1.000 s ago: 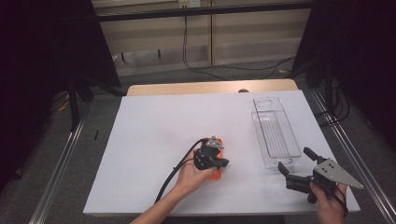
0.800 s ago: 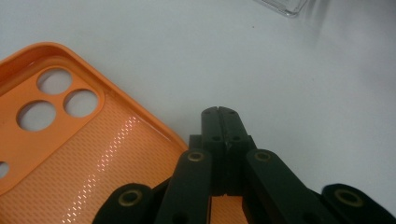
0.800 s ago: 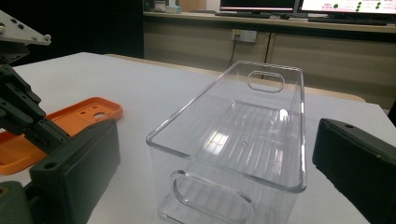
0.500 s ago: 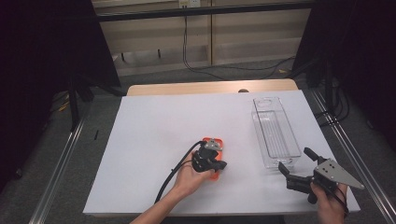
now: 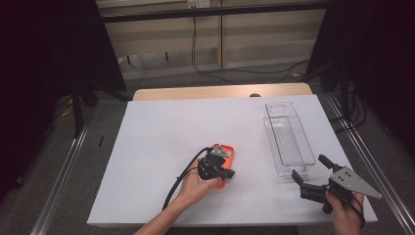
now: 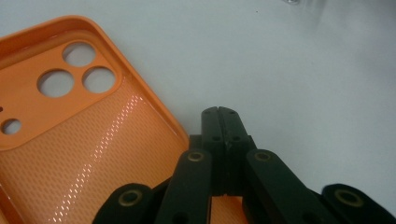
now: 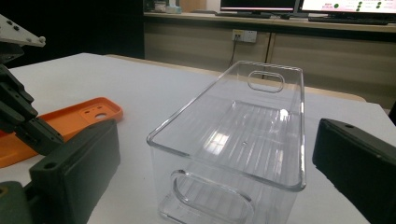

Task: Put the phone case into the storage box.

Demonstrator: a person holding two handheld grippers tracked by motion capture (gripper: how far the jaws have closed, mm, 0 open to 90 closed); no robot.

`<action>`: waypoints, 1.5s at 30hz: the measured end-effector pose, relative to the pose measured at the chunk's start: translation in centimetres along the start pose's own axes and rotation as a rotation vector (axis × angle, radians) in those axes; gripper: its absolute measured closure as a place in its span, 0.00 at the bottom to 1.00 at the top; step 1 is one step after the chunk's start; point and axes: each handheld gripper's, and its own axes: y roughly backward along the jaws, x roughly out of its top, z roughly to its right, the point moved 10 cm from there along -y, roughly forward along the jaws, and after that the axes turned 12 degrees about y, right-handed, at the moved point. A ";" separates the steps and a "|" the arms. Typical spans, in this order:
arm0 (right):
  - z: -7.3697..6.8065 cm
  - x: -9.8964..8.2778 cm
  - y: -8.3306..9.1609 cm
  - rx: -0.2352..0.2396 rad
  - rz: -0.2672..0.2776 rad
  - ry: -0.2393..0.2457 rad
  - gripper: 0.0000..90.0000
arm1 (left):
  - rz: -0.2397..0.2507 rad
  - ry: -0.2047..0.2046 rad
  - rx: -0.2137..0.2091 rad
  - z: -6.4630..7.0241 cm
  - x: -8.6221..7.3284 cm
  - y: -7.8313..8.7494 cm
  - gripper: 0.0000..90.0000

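Note:
An orange phone case [image 5: 227,152] lies inner side up near the middle of the white table, its camera holes [image 6: 74,77] at the far end. My left gripper [image 5: 229,172] rests over the case's near part, held in a hand. In the left gripper view its jaws [image 6: 219,113] are pressed together, their tip over bare table just past the case's right edge [image 6: 159,116], with nothing between them. My right gripper [image 5: 309,168] sits at the table's near right with its jaws wide apart. It [image 7: 217,140] faces the near end of a clear plastic bin [image 7: 233,126], and the case [image 7: 70,121] lies off to its left.
The clear bin [image 5: 288,139] stands empty and lengthwise on the right side of the white table [image 5: 161,137], with a handle cut-out at each end. A wooden strip edges the table's far side. Metal rails run along the floor on both sides.
My left gripper has shifted slightly toward the person, uncovering more of the case's far end. The right gripper and the bin have stayed put.

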 end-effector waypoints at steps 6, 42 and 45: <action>0.0 0.0 0.0 -0.002 0.001 0.001 0.00 | -0.010 0.006 -0.006 -0.2 -0.2 0.2 1.00; 0.1 0.0 0.0 0.001 0.005 0.001 0.00 | -0.028 0.022 -0.001 -1.2 -0.6 1.7 1.00; 0.1 0.0 0.0 -0.002 0.001 0.000 0.00 | 0.005 0.013 -0.012 -0.9 -0.1 2.1 0.99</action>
